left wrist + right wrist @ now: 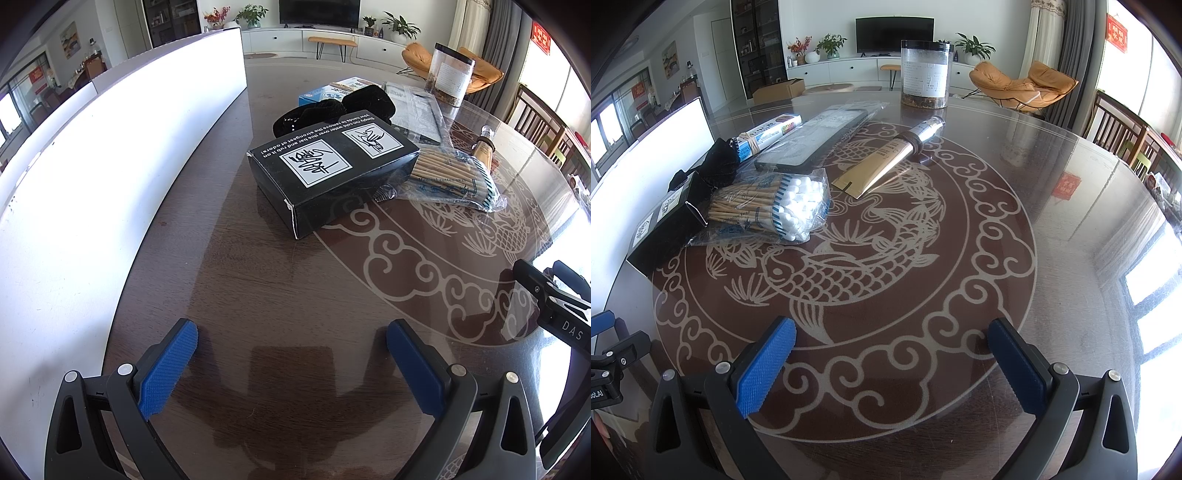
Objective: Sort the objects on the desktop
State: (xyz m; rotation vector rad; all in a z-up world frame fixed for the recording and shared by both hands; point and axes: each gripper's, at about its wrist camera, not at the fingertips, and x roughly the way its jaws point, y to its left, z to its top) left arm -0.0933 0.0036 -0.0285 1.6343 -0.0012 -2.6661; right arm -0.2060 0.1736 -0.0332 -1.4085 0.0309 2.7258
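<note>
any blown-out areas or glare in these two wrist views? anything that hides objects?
Left wrist view: the white panel on the left is overexposed, no surface detail; black box stays readable, and the left gripper casts a shadow on the table. Right wrist view: window glare washes out the glass tabletop at right; cotton swabs and gold tube stay sharp. Fisheye bending in both.

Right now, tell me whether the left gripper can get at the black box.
Probably yes: the left gripper has its jaws open, and only bare table lies between it and the black box.
</note>
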